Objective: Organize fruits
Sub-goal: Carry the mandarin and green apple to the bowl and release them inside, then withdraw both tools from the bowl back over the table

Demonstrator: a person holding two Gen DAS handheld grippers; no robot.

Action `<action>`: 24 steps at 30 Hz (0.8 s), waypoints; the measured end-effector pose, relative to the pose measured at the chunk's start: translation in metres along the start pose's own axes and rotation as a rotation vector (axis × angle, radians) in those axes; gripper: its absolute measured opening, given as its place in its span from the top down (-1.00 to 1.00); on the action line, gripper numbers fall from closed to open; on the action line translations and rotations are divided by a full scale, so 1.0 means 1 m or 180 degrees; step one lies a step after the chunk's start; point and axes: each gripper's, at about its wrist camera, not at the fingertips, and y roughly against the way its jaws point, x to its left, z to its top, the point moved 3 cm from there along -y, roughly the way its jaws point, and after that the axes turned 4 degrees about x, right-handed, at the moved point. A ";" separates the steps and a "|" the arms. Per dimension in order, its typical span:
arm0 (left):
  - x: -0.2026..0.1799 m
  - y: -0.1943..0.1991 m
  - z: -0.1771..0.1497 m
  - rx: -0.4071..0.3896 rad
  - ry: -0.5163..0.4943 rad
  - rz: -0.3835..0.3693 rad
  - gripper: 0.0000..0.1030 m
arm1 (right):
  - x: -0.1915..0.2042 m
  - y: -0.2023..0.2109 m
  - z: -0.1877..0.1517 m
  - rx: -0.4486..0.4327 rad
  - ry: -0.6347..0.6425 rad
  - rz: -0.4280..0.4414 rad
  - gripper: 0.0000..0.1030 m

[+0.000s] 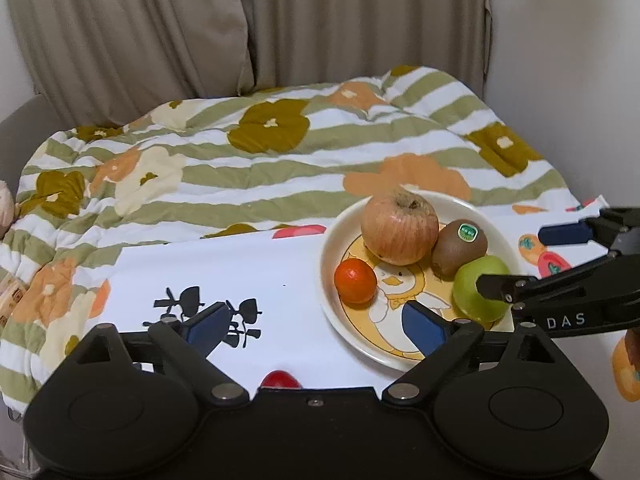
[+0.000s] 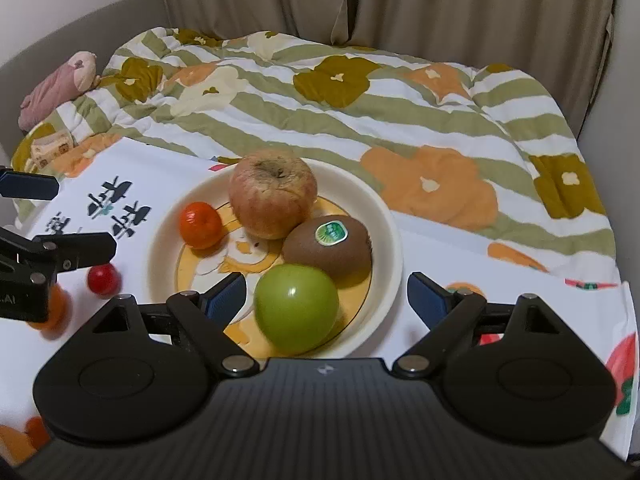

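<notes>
A cream plate [image 2: 384, 216] sits on a white sheet [image 1: 248, 264] on the bed. On it are a big red apple [image 2: 273, 194], a kiwi [image 2: 328, 250] (with a green sticker), a green apple [image 2: 296, 307] and a small orange [image 2: 201, 225]. A little red fruit [image 2: 103, 279] lies on the sheet beside the plate. The left gripper [image 1: 316, 326] and the right gripper [image 2: 326, 294] are both wide open and hold nothing.

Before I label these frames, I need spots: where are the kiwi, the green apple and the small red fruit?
kiwi [image 2: 326, 254], right wrist view, brown skin.
green apple [image 2: 296, 308], right wrist view, middle.
small red fruit [image 2: 103, 279], right wrist view, centre.
</notes>
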 end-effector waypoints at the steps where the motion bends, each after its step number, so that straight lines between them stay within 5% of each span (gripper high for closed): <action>1: 0.001 0.003 -0.001 -0.0011 0.0018 -0.0003 -0.86 | 0.000 0.003 -0.001 -0.0007 -0.0017 0.0007 -1.00; 19: 0.020 0.088 -0.029 -0.0409 0.0241 0.0007 -0.86 | 0.016 0.106 -0.013 -0.0302 -0.0308 -0.0204 -1.00; 24: 0.023 0.117 -0.046 -0.0564 0.0246 0.0042 -1.00 | 0.028 0.140 -0.027 -0.0397 -0.0397 -0.0289 -1.00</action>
